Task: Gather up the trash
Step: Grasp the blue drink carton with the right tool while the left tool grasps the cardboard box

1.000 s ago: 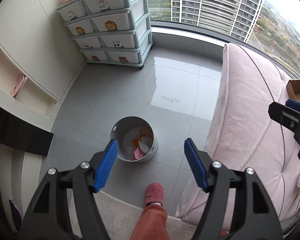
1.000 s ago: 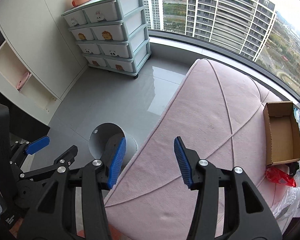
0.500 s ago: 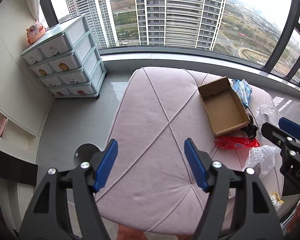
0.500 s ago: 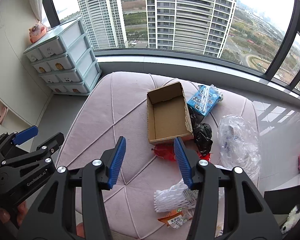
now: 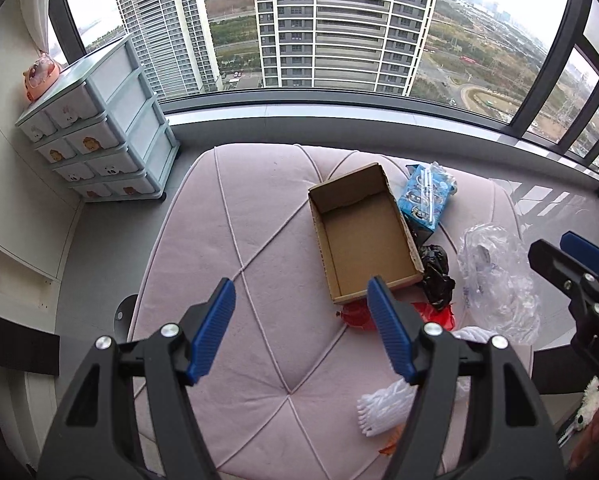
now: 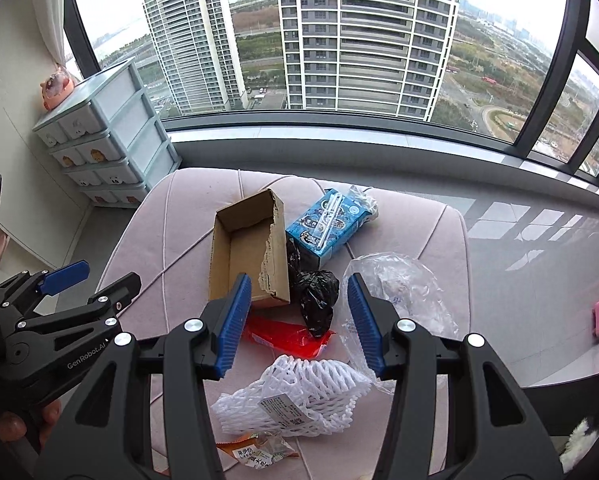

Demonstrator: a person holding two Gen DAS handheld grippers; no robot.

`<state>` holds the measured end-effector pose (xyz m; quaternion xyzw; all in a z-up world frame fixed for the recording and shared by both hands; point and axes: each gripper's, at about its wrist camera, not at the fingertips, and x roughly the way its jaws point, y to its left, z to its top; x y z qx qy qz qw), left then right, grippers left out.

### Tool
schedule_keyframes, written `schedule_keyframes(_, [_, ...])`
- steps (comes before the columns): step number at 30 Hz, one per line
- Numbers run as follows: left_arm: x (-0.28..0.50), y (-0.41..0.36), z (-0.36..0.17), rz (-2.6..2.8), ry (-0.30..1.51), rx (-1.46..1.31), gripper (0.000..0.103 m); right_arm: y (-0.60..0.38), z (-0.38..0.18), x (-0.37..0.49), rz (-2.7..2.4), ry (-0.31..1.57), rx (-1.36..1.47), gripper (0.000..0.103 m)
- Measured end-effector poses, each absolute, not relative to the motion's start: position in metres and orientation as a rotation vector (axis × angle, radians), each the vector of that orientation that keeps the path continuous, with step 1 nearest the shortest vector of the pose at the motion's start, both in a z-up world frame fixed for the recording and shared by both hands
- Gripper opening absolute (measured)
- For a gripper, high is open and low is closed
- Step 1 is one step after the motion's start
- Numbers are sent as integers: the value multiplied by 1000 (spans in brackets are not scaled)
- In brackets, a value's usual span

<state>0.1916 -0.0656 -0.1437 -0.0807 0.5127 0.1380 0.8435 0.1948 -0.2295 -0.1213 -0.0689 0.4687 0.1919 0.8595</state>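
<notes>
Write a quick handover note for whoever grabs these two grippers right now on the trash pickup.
Left gripper: open, empty. Right gripper: open, empty, above the litter.
On the pink ottoman: cardboard box, blue carton, black bag, red wrapper, clear plastic bag, white foam net, orange snack wrapper.
Done: nothing held now.
Left: all seven pieces.

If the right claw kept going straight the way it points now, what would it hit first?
Most likely the crumpled black plastic bag, centred between the open right claw fingers, with the red wrapper just beneath; depth is hard to judge.
</notes>
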Motion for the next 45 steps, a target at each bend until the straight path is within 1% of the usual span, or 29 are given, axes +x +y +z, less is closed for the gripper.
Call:
schedule_keyframes(9, [257,-51,-187,236,1149,-184,69,-214,-159,247,343,1032,-120,49])
schedule_keyframes(16, [284,-48,-231,232,1201,-204,69,-200,-180,281,314,1045,-119,49])
schedule_keyframes(23, [300,-51,-273,266,1243,-185,69,-192,-199,296,307,1081,-138,48])
schedule_keyframes(25, [300,-50,-281,271,1255,-192,60,-190,-202,298,310,1089,-143,48])
schedule_keyframes(26, [299,-49,-285,272,1263,-194,47,-190,-204,298,311,1092,-146,48])
schedule_keyframes(27, [299,-49,-289,268,1275,-200,39,-189,-205,299,312,1095,-146,48])
schedule_keyframes(28, [298,-48,-292,266,1285,-205,35,-189,-206,299,312,1098,-145,48])
schedule_keyframes(29, [297,-46,-295,269,1295,-204,25,-188,-207,300,313,1100,-146,48])
schedule_keyframes(30, [296,-45,-297,268,1299,-206,21,-187,-208,301,314,1103,-147,48])
schedule_keyframes(31, [295,-44,-297,265,1295,-209,20,-187,-209,301,314,1104,-147,48])
schedule_keyframes(32, [294,-44,-296,269,1289,-196,14,-187,-210,302,314,1106,-147,48])
schedule_keyframes(33, [293,-43,-293,286,1280,-176,11,-186,-211,304,313,1108,-146,48])
schedule_keyframes(37, [284,-30,-286,363,1250,-179,8,-182,-216,311,302,1114,-132,49])
schedule_keyframes(39, [279,-23,-283,402,1241,-179,3,-179,-221,316,288,1119,-115,56])
schedule_keyframes(45, [265,-10,-280,450,1229,-177,2,-171,-243,335,188,1148,-83,67])
